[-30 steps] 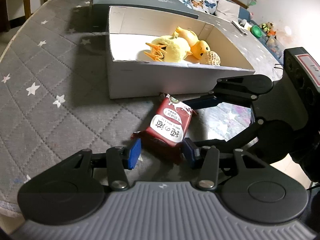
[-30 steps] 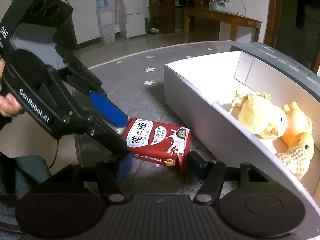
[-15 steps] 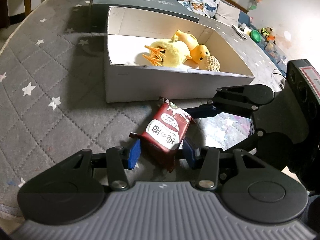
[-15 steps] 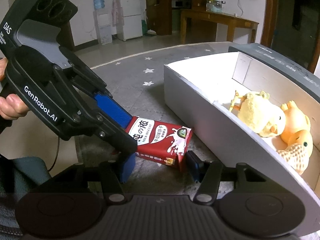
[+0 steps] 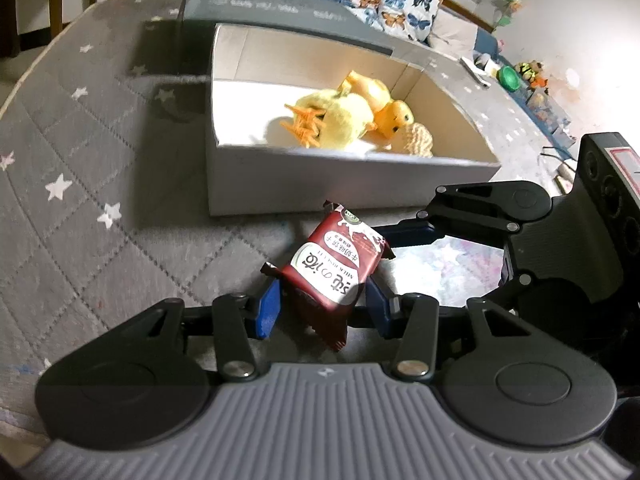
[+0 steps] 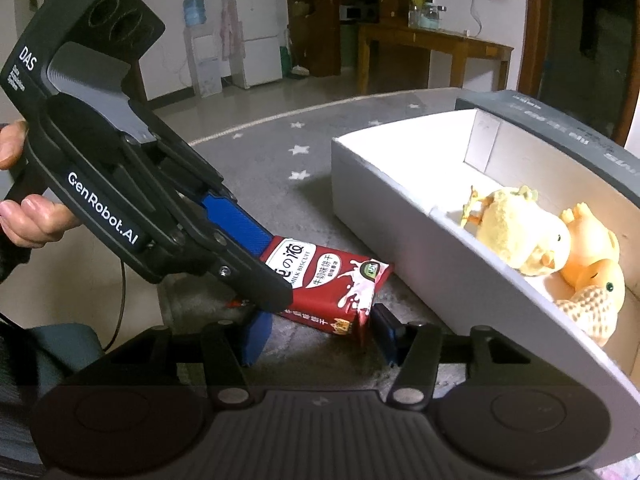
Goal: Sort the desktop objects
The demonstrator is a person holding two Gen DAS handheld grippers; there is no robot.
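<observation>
Two plush ducks (image 5: 340, 120) already boxed (image 5: 320, 184); biscuit packet (image 5: 336, 268) pinched in left tool (image 5: 320, 308), off the tabletop (image 5: 100, 200), right tool (image 6: 316, 332) wide around it.

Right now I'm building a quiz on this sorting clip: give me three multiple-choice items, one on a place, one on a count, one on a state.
1. Where is the red biscuit packet?
A. In the box
B. Outside the box, in front of its near wall
C. On the sofa

2. How many toys lie in the box?
A. One
B. Five
C. Three

3. How is the left gripper?
A. Its fingers flank the packet's near end
B. Empty, far from the packet
C. Holding a toy

Answers: 1 B, the packet sits over the grey cloth. 2 C, fluffy chick, orange duck, knitted toy. 3 A, blue pads lie on both sides.
</observation>
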